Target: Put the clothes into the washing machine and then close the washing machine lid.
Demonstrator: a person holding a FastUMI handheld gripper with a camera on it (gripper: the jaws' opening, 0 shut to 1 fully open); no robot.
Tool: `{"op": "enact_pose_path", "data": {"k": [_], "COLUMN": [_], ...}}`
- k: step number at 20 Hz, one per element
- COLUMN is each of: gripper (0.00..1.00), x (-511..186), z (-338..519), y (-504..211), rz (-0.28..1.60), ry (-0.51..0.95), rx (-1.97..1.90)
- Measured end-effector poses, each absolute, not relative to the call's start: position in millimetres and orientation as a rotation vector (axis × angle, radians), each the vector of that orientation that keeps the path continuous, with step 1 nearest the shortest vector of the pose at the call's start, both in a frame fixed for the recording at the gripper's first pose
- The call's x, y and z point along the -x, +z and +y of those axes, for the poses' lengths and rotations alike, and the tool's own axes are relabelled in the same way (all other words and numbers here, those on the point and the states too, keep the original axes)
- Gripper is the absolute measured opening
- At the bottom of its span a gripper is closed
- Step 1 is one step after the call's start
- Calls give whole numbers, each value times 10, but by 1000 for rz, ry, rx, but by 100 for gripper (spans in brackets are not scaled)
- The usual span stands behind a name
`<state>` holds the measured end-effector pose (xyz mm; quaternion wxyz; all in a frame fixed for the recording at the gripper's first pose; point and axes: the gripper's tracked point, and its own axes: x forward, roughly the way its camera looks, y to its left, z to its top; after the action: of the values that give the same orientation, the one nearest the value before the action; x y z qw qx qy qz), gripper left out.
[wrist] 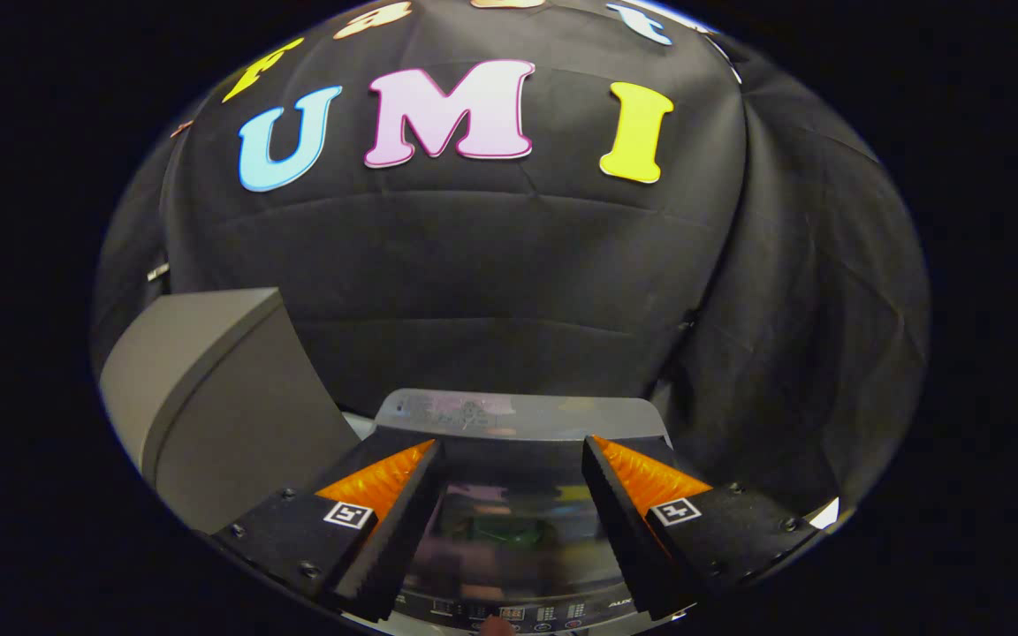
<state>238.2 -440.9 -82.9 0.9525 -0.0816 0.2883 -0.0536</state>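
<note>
The gripper (513, 464) was held wide and empty above the washing machine lid (518, 530), seemingly already shut; pressure, if needed, was best applied squarely.

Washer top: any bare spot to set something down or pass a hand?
The tool hangs open over the washing machine, nothing between its fingers. The closed glass lid between them is bare, bordered by the rear panel and the front control strip. Left is crowded by a grey box; right is the cloth wall.
</note>
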Motion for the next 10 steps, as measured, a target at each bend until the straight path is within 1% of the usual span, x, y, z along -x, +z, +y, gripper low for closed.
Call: {"op": "enact_pose_path", "data": {"k": [6, 10], "gripper": [98, 98], "x": [-2254, -2206], "z": [-4434, -4408], "y": [-1045, -1097], "rz": [651, 657], "ry": [-117, -119], "rx": [163, 143]}}
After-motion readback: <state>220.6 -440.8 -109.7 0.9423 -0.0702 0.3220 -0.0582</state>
